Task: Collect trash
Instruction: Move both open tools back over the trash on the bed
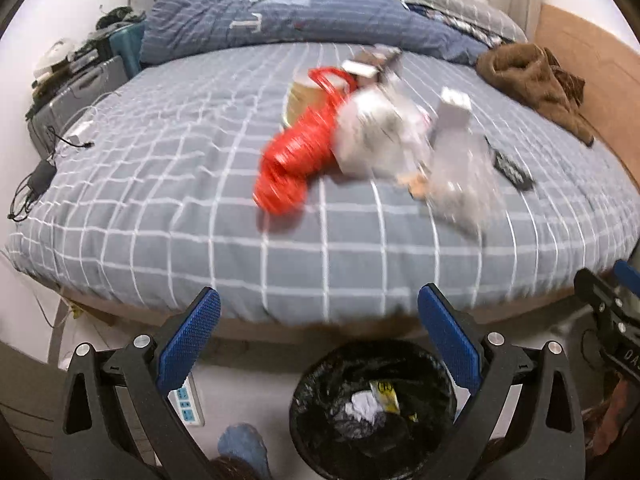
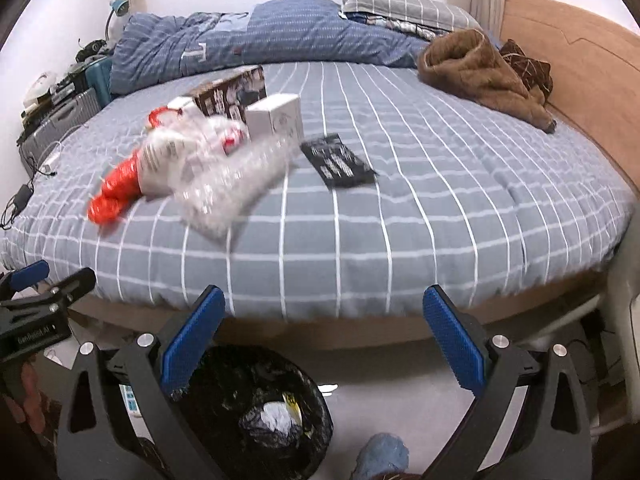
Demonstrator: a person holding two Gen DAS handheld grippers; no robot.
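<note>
Both blue-padded grippers, left (image 1: 319, 344) and right (image 2: 324, 340), gape wide and empty above the black-lined bin (image 1: 320, 384); crumpled clear plastic packaging (image 2: 224, 188) lies mid-frame left on the bed, nearer the left.

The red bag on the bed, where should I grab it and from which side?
Take the red bag by its looped handles at the far end, judging from the left wrist view. They stand up off the bedspread, so they look easiest to pinch. Reach over the near edge with the open left tool.
</note>
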